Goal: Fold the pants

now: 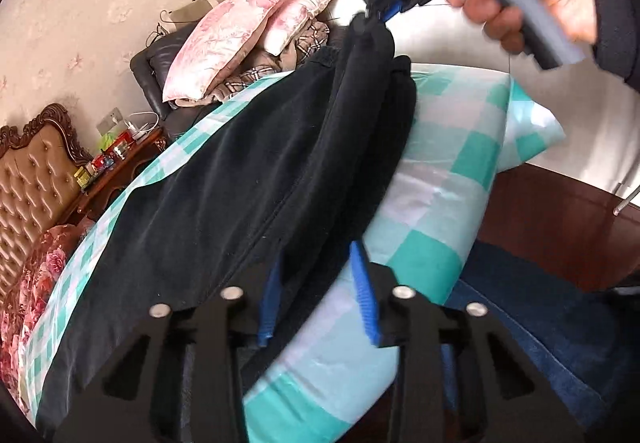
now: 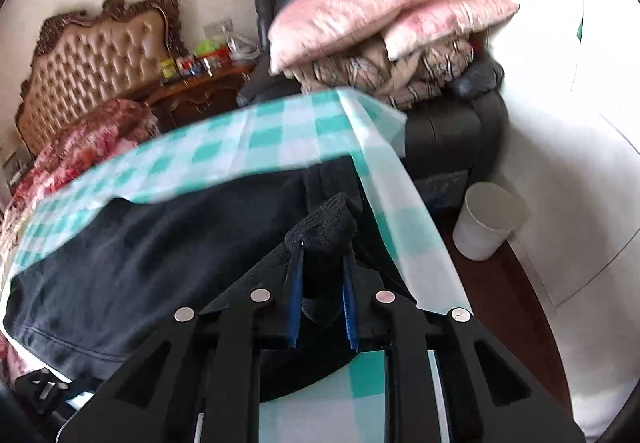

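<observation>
The black pants [image 2: 160, 251] are lying across the green checked table [image 2: 248, 139], the right gripper [image 2: 322, 307] jaws are pinching a bunched corner tight, and the left gripper [image 1: 318, 299] jaws at 6 o'clock are sitting half open around an edge.

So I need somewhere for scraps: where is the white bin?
In the right wrist view the white bin stands on the floor at right, beside the dark armchair and near the white wall.
</observation>
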`<state>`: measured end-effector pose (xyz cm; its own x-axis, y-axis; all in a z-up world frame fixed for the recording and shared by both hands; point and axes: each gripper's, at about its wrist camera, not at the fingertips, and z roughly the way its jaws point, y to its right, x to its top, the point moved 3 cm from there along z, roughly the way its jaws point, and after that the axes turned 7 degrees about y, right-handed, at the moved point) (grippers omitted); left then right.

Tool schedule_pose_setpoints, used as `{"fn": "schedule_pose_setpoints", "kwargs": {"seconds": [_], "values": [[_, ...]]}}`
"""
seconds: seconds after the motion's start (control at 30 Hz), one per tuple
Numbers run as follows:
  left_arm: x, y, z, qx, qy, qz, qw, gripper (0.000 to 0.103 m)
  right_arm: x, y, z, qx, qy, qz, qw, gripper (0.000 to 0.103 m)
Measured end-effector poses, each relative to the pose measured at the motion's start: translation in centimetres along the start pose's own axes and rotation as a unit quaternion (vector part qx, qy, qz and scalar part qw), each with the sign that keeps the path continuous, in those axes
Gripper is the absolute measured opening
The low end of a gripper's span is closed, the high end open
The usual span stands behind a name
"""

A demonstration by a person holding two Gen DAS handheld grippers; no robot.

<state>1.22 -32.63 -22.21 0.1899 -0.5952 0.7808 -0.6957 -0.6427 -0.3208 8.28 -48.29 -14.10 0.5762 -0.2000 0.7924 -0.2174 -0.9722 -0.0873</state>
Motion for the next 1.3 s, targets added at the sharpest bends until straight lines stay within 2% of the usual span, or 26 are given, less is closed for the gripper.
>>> {"fn": "schedule_pose_setpoints", "kwargs": {"seconds": [0.07, 0.2, 0.27, 0.33, 0.4, 0.43, 0.47, 0.53, 0.63, 0.73, 0.77, 0.8, 0.83, 0.87, 0.93, 0.97, 1.0, 1.07, 1.1, 1.13, 1.17, 1.23, 1.27, 1.3], "values": [[0.0, 0.1, -0.7, -0.013, 0.003, -0.017, 0.9998, 0.045, -1.8, 0.8, 1.4, -0.032, -0.022, -0.012, 0.999, 0.018], [-0.5, -0.5, -2.7, -0.042, 0.005, -0.081, 0.9959, 0.051, -3.9, 1.7, 0.3, -0.056, -0.019, -0.022, 0.998, 0.019], [-1.1, -1.1, -3.6, -0.057, 0.005, -0.116, 0.9916, 0.051, -4.5, 2.0, 0.5, -0.066, -0.014, -0.033, 0.997, 0.021], [-1.5, -1.5, -4.3, -0.057, 0.003, -0.133, 0.9895, 0.051, -4.4, 1.6, 0.5, -0.081, -0.014, -0.047, 0.995, 0.024], [-2.1, -2.4, -5.3, -0.044, 0.003, -0.145, 0.9884, 0.051, -4.1, 0.8, 0.5, -0.107, -0.024, -0.070, 0.992, 0.047], [-2.4, -3.0, -5.9, -0.036, 0.005, -0.155, 0.9873, 0.051, -3.6, 0.3, 0.4, -0.133, -0.028, -0.086, 0.987, 0.065], [-2.9, -4.1, -6.7, -0.026, 0.008, -0.174, 0.9844, 0.051, -3.3, 0.1, 0.1, -0.150, -0.019, -0.097, 0.984, 0.069], [-4.6, -7.5, -8.7, -0.001, 0.016, -0.241, 0.9703, 0.051, -2.6, -0.2, -0.7, -0.166, 0.016, -0.107, 0.980, 0.069], [-8.1, -12.3, -11.4, 0.060, 0.021, -0.320, 0.9452, 0.051, -3.2, 0.7, 1.4, -0.186, -0.011, -0.109, 0.976, 0.069], [-13.6, -18.0, -14.2, 0.157, 0.000, -0.400, 0.9029, 0.049, -2.7, 1.2, 1.4, -0.206, 0.000, -0.090, 0.974, 0.071], [-16.1, -20.1, -15.8, 0.193, 0.000, -0.432, 0.8808, 0.049, -2.3, 1.4, 0.9, -0.234, 0.004, -0.079, 0.969, 0.073], [-17.7, -21.5, -16.9, 0.213, 0.002, -0.455, 0.8647, 0.049, -1.7, 1.6, 0.4, -0.259, 0.012, -0.063, 0.964, 0.073], [-19.6, -22.9, -18.0, 0.233, 0.002, -0.476, 0.8480, 0.049, -0.8, 1.7, -0.7, -0.265, 0.031, -0.029, 0.963, 0.075], [-20.9, -23.8, -18.7, 0.246, -0.001, -0.487, 0.8379, 0.049, -0.3, 1.6, -1.3, -0.259, 0.040, -0.012, 0.965, 0.078], [-23.8, -25.8, -19.5, 0.264, -0.017, -0.508, 0.8193, 0.049, 0.9, -0.6, -2.3, -0.222, 0.059, 0.012, 0.973, 0.078], [-25.2, -26.7, -19.9, 0.271, -0.019, -0.518, 0.8108, 0.043, 1.3, -2.7, -2.4, -0.194, 0.060, 0.003, 0.979, 0.079], [-26.0, -27.5, -20.6, 0.274, -0.008, -0.525, 0.8058, 0.032, 1.6, -4.9, -2.4, -0.162, 0.058, -0.013, 0.985, 0.079], [-26.8, -28.8, -21.8, 0.290, -0.005, -0.529, 0.7973, 0.033, 1.8, -11.0, -2.5, -0.086, 0.056, -0.055, 0.993, 0.080], [-27.3, -29.3, -22.7, 0.310, -0.004, -0.530, 0.7891, 0.042, 1.6, -13.9, -2.5, -0.051, 0.055, -0.071, 0.995, 0.080], [-28.0, -29.9, -23.8, 0.325, 0.002, -0.537, 0.7784, 0.047, 1.2, -17.9, -2.3, 0.004, 0.046, -0.096, 0.994, 0.080], [-29.1, -30.6, -25.7, 0.331, 0.027, -0.562, 0.7577, 0.047, 0.6, -21.0, -2.1, 0.043, 0.036, -0.114, 0.992, 0.080], [-30.7, -31.2, -28.1, 0.328, 0.066, -0.596, 0.7297, 0.047, -0.8, -27.8, -1.3, 0.121, 0.007, -0.150, 0.981, 0.079], [-31.8, -31.3, -29.6, 0.320, 0.091, -0.618, 0.7123, 0.047, -1.6, -30.9, -0.8, 0.153, -0.007, -0.166, 0.974, 0.078], [-32.1, -31.3, -30.1, 0.312, 0.105, -0.628, 0.7048, 0.047, -2.4, -33.6, -0.4, 0.179, -0.019, -0.181, 0.967, 0.077]]}}
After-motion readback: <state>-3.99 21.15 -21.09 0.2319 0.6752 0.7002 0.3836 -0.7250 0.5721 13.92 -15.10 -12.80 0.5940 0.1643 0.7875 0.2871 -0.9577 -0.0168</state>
